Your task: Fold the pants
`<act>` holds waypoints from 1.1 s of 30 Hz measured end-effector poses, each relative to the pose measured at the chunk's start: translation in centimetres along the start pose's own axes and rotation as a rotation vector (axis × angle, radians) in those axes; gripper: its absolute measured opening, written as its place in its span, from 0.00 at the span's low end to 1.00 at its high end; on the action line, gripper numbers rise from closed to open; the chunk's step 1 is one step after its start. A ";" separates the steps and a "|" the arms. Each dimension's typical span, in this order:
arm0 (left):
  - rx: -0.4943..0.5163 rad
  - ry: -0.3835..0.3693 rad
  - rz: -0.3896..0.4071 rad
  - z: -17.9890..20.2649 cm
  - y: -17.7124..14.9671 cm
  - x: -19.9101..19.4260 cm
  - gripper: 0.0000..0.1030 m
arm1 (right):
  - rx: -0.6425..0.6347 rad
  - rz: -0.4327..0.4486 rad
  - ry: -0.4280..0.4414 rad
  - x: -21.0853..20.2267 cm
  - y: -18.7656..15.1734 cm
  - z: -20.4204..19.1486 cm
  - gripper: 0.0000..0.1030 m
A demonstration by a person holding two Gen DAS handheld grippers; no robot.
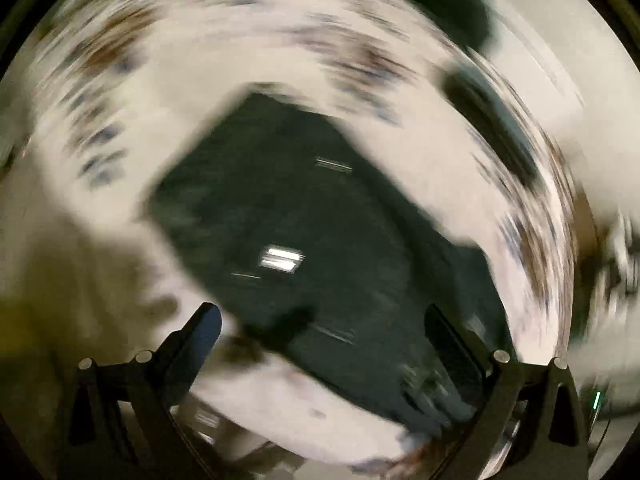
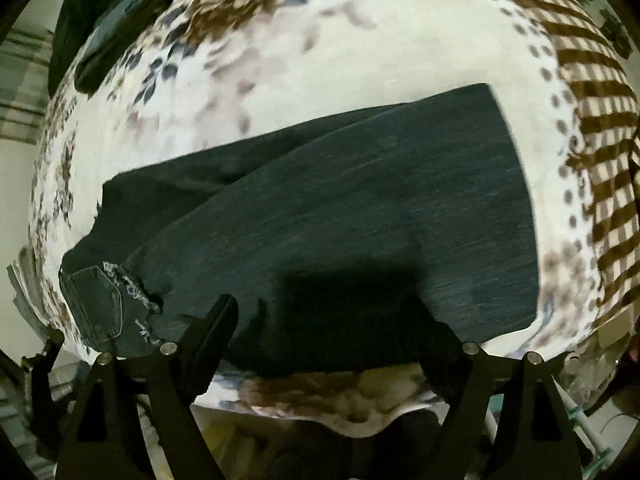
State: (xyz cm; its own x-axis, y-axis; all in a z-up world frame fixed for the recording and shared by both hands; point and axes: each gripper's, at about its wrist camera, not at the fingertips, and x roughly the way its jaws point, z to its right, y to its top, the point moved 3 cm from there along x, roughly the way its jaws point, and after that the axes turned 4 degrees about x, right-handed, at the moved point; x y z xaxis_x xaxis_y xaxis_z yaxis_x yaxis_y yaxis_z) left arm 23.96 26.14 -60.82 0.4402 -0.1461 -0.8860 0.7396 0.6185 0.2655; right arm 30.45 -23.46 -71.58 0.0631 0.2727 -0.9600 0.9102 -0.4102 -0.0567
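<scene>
The left view is smeared with blur: the dark pants (image 1: 304, 232) lie on a floral sheet (image 1: 224, 80), and the left gripper (image 1: 324, 320) gapes wide, holding nothing. Only the right view shows detail: a back pocket (image 2: 96, 300), frayed tears, a brown checked cloth (image 2: 600, 120); the right gripper (image 2: 336, 316) is spread wide over the pants (image 2: 360, 200), empty.

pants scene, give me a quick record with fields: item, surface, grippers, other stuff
item: dark pants, laid flat, partly folded, back pocket at one end
surface: flowered bedsheet
left hand-held gripper: open, over the pants, holding nothing; view blurred
right hand-held gripper: open, at the near edge of the pants
other: brown checked cloth beside the sheet; dark clothes at the far corner
</scene>
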 end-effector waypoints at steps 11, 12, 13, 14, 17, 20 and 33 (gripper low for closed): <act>-0.247 -0.089 0.102 -6.1 3.3 5.5 0.70 | -0.033 0.000 -0.097 1.1 -1.1 -4.7 0.83; -0.266 -0.103 0.104 -6.4 3.5 6.1 0.70 | -0.027 -0.006 -0.096 1.3 -1.2 -4.7 0.83; -0.281 -0.115 0.109 -6.6 3.8 6.5 0.70 | -0.025 -0.009 -0.098 1.4 -1.3 -4.7 0.83; -0.294 -0.127 0.123 -6.7 4.2 6.6 0.71 | -0.026 -0.011 -0.102 1.5 -1.4 -4.7 0.83; -0.313 -0.151 0.126 -7.3 4.8 6.4 0.70 | -0.045 -0.007 -0.099 1.4 -1.7 -5.1 0.83; -0.300 -0.175 0.151 -7.1 4.6 5.5 0.51 | -0.060 -0.005 -0.094 1.5 -2.1 -5.6 0.83; 0.115 -0.320 0.368 3.9 3.4 -6.4 0.23 | -0.033 0.035 0.017 -0.6 -1.6 -4.8 0.83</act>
State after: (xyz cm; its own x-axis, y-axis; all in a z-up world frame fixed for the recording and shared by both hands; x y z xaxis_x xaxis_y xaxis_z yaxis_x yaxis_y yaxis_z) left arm 25.67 26.17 -52.76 0.8029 -0.1750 -0.5699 0.5498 0.5867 0.5945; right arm 30.94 -18.84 -69.56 0.1017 0.2734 -0.9565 0.9203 -0.3909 -0.0139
